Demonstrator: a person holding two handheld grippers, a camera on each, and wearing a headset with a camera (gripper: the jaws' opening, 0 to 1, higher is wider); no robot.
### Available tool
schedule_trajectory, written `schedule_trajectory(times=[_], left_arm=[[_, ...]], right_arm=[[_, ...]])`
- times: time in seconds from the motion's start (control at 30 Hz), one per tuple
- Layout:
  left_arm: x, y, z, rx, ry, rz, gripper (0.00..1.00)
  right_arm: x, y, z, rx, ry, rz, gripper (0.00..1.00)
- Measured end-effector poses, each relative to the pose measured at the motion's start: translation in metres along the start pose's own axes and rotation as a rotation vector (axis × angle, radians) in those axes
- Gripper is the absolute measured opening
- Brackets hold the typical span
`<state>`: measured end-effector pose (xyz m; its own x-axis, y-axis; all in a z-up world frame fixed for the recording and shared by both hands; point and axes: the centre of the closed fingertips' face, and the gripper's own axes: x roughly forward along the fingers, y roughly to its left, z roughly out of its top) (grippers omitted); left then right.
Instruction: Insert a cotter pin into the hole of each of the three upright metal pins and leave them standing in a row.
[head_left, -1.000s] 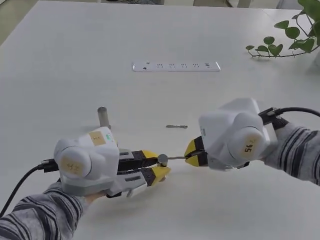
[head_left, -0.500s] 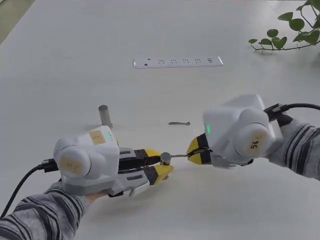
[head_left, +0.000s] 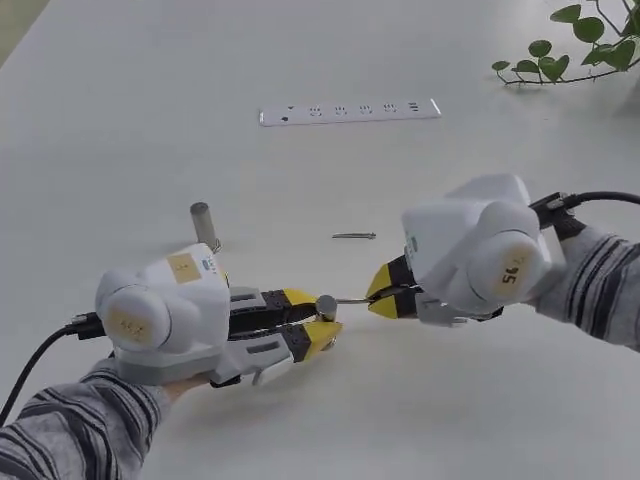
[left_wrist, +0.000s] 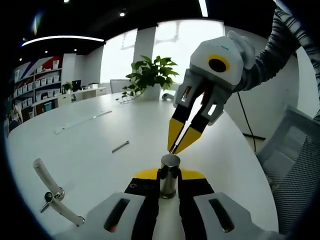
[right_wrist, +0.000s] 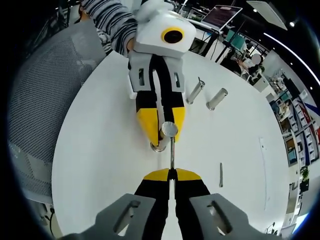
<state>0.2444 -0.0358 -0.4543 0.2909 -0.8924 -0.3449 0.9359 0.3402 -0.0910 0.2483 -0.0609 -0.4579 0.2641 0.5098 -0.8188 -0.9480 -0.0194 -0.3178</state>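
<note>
Jaws of the left gripper (head_left: 315, 318) are closed on a metal pin (head_left: 326, 305), clamping its shaft so that its flat top stands clear above the yellow tips, near the front of the tabletop (head_left: 150, 120). The right gripper (head_left: 382, 295) faces it, its jaws pinched shut on a cotter pin (head_left: 352, 300) held level. The free end of the cotter pin meets the metal pin just under the top; whether it has entered the hole cannot be told. In the right gripper view a second metal pin (right_wrist: 195, 92), with a small cross-piece at its far end, and a third metal pin (right_wrist: 216, 99) stand side by side beyond the left gripper. A spare cotter pin (head_left: 354, 236) lies flat between the grippers and a white power strip (head_left: 348, 112).
</note>
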Motion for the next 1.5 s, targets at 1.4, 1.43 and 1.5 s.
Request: schedule_trajectory(times=[1.4, 1.43, 1.5], left_arm=[[0.001, -0.001, -0.008, -0.036, 0.030, -0.014, 0.10], [0.001, -0.001, -0.009, -0.037, 0.031, -0.013, 0.10], [0.001, 0.000, -0.009, -0.041, 0.032, -0.009, 0.10]], right_arm=[[0.002, -0.005, 0.009, -0.306, -0.020, 0.111, 0.00], [0.001, -0.005, 0.009, -0.304, -0.020, 0.112, 0.00], [0.002, -0.005, 0.009, -0.282, -0.017, 0.117, 0.00]])
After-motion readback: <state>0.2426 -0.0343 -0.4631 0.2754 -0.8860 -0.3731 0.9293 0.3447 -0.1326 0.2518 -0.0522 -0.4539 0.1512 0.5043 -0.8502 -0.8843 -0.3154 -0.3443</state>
